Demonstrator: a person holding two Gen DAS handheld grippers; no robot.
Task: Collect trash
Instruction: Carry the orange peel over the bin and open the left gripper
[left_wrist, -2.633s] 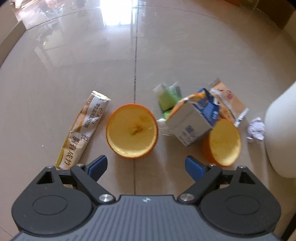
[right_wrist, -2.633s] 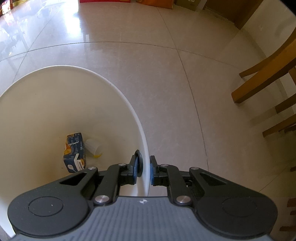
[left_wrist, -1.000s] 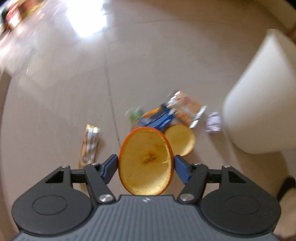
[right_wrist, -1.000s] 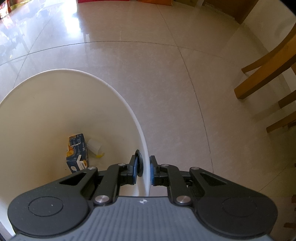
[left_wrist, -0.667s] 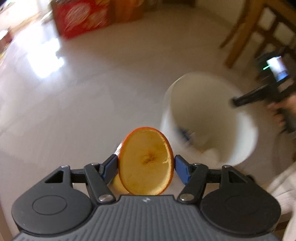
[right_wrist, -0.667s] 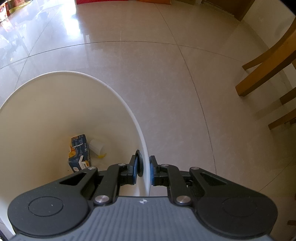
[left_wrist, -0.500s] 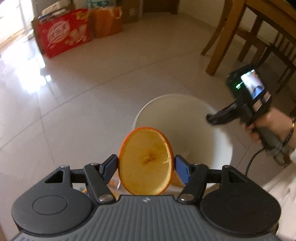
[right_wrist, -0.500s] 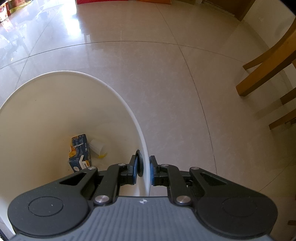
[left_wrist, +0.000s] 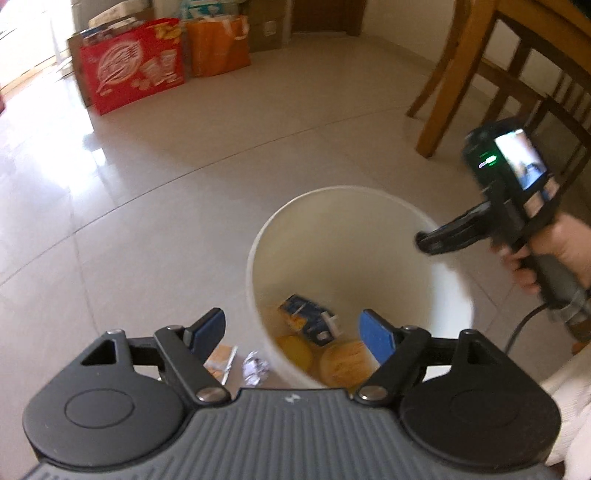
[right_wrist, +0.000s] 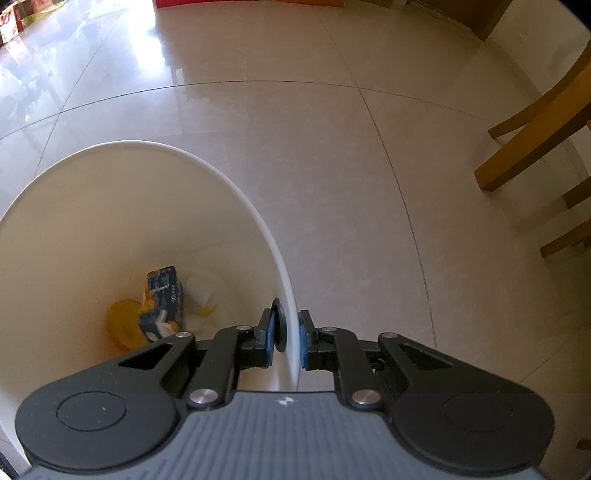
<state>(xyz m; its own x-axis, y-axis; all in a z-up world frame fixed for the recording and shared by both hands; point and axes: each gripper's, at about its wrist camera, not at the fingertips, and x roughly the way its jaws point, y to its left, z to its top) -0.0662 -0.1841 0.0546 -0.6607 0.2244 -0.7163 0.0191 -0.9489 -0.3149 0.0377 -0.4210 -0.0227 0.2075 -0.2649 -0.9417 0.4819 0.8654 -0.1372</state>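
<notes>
Your left gripper (left_wrist: 293, 326) hangs above the white bin (left_wrist: 452, 295), its jaws just spread apart with nothing between them. The orange peel (left_wrist: 345, 363) lies at the bottom of the bin beside a blue carton (left_wrist: 308, 319). Your right gripper (right_wrist: 287, 338) is clamped on the bin's rim. A crumpled wrapper (left_wrist: 255, 367) sits on the floor (left_wrist: 166, 203) beside the bin.
</notes>
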